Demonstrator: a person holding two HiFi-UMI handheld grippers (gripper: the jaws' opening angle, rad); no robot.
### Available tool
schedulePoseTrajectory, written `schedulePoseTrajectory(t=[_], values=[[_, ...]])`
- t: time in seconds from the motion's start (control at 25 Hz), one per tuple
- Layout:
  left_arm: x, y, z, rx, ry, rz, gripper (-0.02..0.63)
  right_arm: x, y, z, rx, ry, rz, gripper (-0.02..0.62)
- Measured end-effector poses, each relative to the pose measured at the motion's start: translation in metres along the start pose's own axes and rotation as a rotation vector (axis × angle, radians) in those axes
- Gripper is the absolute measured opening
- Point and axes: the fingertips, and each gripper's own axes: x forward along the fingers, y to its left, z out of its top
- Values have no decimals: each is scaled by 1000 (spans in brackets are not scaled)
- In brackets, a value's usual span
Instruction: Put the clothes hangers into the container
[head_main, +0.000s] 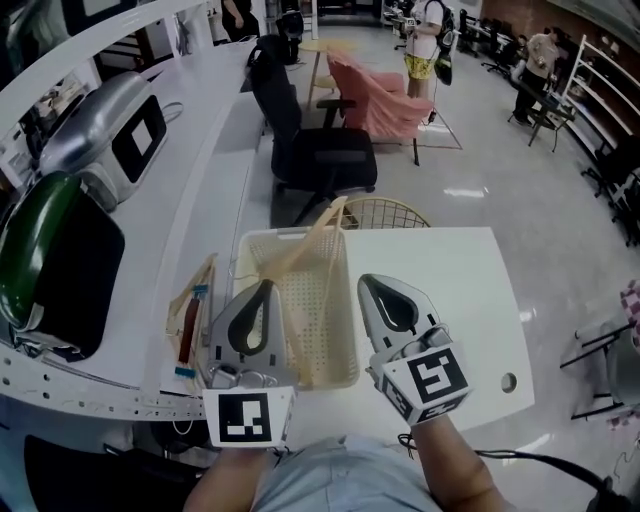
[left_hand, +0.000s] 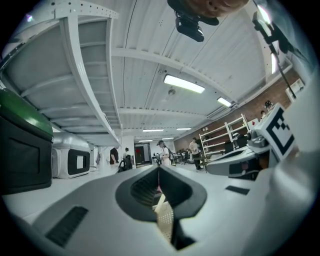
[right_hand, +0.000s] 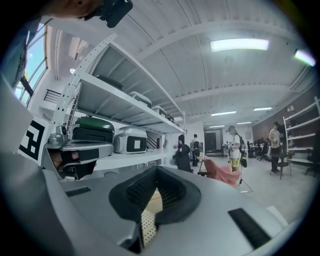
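A cream perforated basket stands on the white table. A wooden hanger lies in it, one end poking up over the far rim. More hangers, wooden with blue clips, lie on the counter left of the basket. My left gripper hovers over the basket's left edge, jaws shut with nothing between them. My right gripper is just right of the basket over the table, also shut and empty. Each gripper view shows closed jaw tips, left gripper, right gripper, with a sliver of basket below.
A black office chair and a round wicker piece stand beyond the table's far edge. A green machine and a silver machine sit on the long counter at left. The table has a cable hole near its right corner.
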Motion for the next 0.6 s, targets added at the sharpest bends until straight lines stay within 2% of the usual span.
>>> schedulePoseTrajectory(t=[0.16,0.6], values=[[2,-2,5,3,-12,12,12,-6,-14,-1,-4,-7,-15,12],[2,-4,7,5,-12,24,12,-6,-15,-3,-24,-17,-5,11]])
